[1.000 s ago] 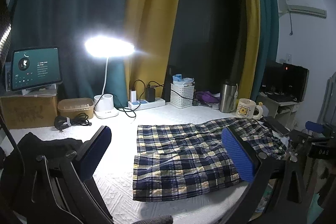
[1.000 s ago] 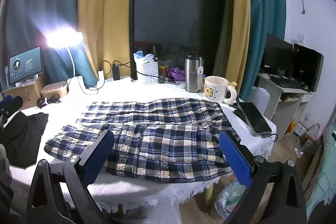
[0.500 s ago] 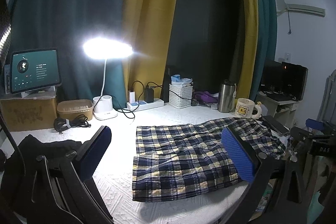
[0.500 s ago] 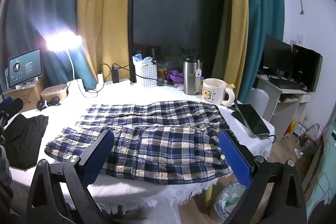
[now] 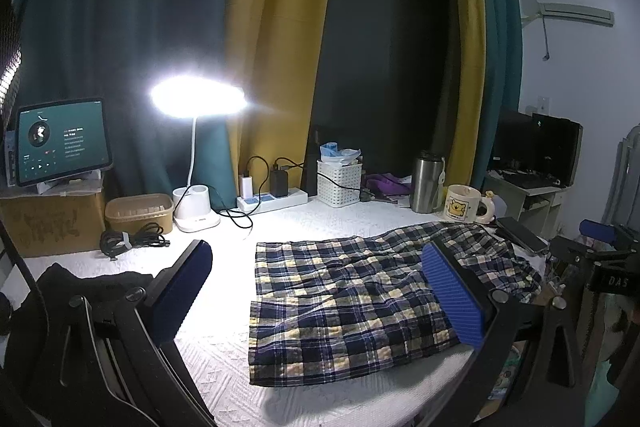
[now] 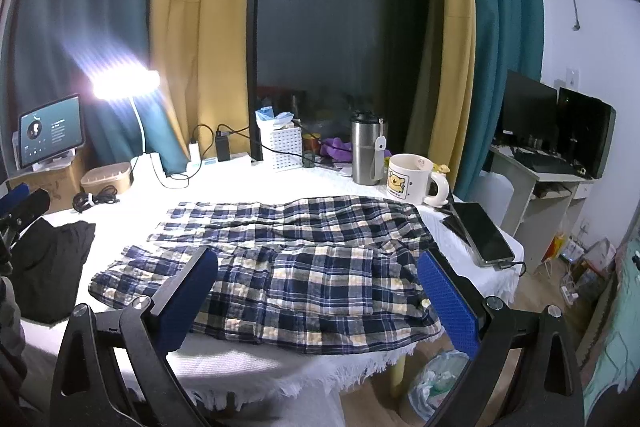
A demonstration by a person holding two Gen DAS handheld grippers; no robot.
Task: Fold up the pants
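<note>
So the plaid pants [image 6: 280,267] are lying spread flat on the white tablecloth [image 5: 304,227], waist end toward the right edge of the table and the two legs running left, one leg nearer, one farther, side by side. The left gripper [image 5: 320,291] hangs above the near-left part of the table with its blue pads spread wide, nothing between them; same deal with the right gripper [image 6: 320,291], wide open and empty, sitting over the near edge in front of the pants. Neither one touches the fabric as far as I can tell. Just left of the pants there's a crumpled black garment [image 6: 52,259], apart from the plaid. Along the far side: a lit desk lamp [image 5: 196,99], a power strip [image 5: 272,199] with chargers plugged in, a white basket [image 5: 340,183], a steel tumbler [image 6: 366,151] and a cartoon mug [image 6: 412,179] right by the far-right corner of the pants. A dark phone [image 6: 480,231] lies on the right edge, just beside the waistband. Far left, a tablet [image 5: 62,139] stands on a cardboard box [image 5: 52,223] with its screen on, and a coiled cable [image 5: 132,239] sits in front of a beige container [image 5: 138,211].
</note>
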